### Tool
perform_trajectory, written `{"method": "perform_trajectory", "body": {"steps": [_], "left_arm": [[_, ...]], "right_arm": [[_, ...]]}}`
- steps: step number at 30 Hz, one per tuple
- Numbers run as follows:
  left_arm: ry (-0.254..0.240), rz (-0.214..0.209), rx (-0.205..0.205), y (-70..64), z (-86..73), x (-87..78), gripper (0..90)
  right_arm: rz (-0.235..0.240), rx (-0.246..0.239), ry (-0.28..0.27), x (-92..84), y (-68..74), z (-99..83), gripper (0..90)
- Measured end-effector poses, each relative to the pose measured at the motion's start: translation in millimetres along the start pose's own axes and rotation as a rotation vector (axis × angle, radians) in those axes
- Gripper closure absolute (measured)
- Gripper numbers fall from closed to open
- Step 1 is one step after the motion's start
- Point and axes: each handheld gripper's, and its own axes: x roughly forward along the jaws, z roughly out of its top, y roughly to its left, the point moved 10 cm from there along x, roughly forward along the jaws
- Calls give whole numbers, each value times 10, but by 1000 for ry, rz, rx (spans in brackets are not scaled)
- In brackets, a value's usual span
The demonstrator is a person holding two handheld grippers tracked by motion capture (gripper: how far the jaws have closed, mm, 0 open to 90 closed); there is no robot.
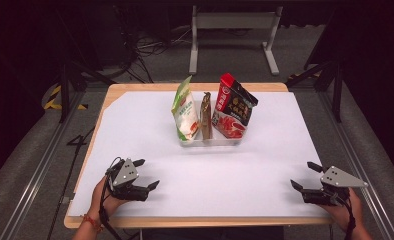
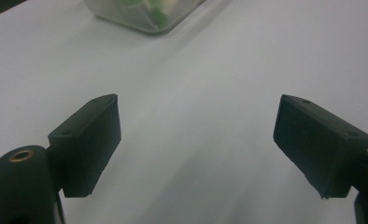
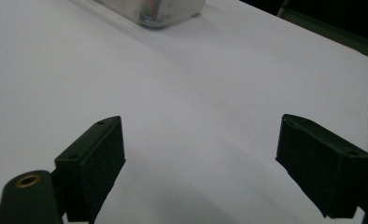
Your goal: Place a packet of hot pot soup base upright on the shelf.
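Resting near the table's (image 1: pixel 265 150) front edge, left tool (image 1: pixel 146 174) and right tool (image 1: pixel 305 175) gape wide, well apart from the clear tray (image 1: pixel 212 141) (three upright pouches inside), whose corner (image 2: pixel 147 23) tops both gripper views across bare white surface.

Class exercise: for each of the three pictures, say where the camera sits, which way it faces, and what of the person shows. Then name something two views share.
High view: above the near edge, facing forward and down on the table; both hands, left hand-held gripper, right hand-held gripper.
Left gripper view: rides that gripper, low, facing the tray; open jaws.
Right gripper view: rides that gripper, low, facing the tray; open jaws.
Shared: the clear tray, holding three snack bags in the high view.
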Motion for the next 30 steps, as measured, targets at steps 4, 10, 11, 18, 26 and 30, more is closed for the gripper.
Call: {"method": "perform_trajectory", "body": {"steps": [4, 10, 11, 18, 26, 30], "left_arm": [[-10, -1, 3, -5, 35, -2, 157], [-6, 1, 5, 4, 52, 17, 157], [-5, 2, 8, 9, 53, 24, 156], [1, 4, 5, 26, 28, 31, 157], [-1, 10, -12, 58, 12, 17, 156], [-4, 12, -16, 63, 13, 5, 157]], "right_arm": [[-2, -3, 0, -22, 16, -4, 156], [-5, -6, -3, -38, 11, -11, 155], [-10, -8, -5, -42, 1, -8, 154], [-10, -9, -3, -18, -2, 0, 143], [3, -7, -10, 1, 21, 48, 148], [8, -10, -5, 18, 36, 43, 147]]}}
